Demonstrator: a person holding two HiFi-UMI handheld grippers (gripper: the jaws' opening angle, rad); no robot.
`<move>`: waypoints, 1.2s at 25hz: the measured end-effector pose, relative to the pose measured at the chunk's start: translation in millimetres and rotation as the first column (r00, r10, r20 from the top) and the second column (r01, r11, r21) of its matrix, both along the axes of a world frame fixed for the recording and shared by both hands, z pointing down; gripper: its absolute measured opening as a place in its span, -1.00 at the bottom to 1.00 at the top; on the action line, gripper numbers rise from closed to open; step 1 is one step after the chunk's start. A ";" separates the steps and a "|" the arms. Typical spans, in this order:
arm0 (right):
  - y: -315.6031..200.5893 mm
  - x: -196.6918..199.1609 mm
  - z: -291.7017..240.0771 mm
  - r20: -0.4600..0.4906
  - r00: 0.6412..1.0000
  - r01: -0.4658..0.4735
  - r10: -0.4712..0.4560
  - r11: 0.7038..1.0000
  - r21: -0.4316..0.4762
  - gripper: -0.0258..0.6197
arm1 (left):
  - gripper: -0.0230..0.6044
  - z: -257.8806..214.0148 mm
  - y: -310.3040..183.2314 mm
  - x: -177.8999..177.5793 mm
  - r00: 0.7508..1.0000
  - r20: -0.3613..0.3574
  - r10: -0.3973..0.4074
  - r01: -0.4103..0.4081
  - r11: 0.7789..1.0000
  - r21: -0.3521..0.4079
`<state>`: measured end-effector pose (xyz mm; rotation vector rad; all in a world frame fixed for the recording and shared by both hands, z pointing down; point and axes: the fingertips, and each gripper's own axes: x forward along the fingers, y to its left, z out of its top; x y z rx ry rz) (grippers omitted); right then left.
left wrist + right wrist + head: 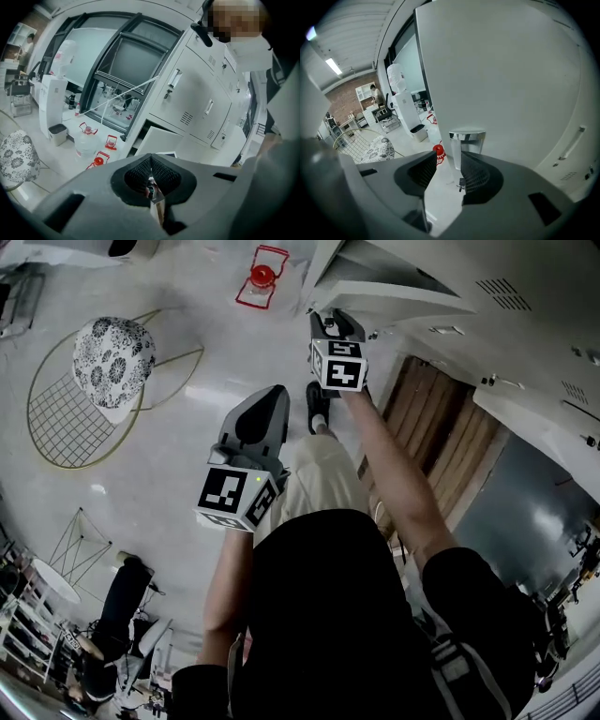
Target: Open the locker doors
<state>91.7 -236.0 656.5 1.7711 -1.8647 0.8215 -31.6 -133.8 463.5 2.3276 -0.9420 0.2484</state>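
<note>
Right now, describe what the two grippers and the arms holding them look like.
The left gripper and right gripper are matte grey moulded shells with black ribbed pads inside the jaws. Each carries a white cube printed with black square markers. The person wears a black top with short sleeves; no cables show.

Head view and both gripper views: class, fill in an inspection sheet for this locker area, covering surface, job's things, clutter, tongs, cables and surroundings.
Surface: pale glossy floor.
Job's things: grey lockers; one lower door stands open; chrome handle on the near door.
Clutter: red-capped water bottles; wire chair with patterned cushion.
Grippers: left tongs shut, empty; right tongs open, handle at their tips, not gripped.
Cables: thin white line across the window, kind unclear.
Surroundings: water dispenser.
</note>
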 end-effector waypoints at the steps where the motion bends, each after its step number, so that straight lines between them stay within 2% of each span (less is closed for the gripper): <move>1: 2.4 0.1 0.3 -0.005 1.000 -0.009 0.009 1.000 -0.001 -0.46 | -0.87 -0.1 0.8 -1.6 1.000 -0.001 0.014 -0.014 1.000 0.000; 14: 21.5 7.9 3.1 -0.042 0.989 -0.143 0.142 0.990 0.000 -0.55 | -0.87 -0.9 3.3 -14.2 0.986 0.007 0.164 -0.164 0.986 0.009; 24: 28.4 6.7 1.0 -0.026 0.972 -0.234 0.234 0.972 -0.001 -0.55 | -0.87 -4.1 9.0 -13.1 0.962 0.003 0.274 -0.274 0.962 0.015; 30: 49.7 8.5 1.2 -0.011 0.957 -0.290 0.290 0.957 -0.012 -0.54 | -0.87 -8.6 17.5 -13.1 0.939 -0.007 0.343 -0.343 0.939 0.028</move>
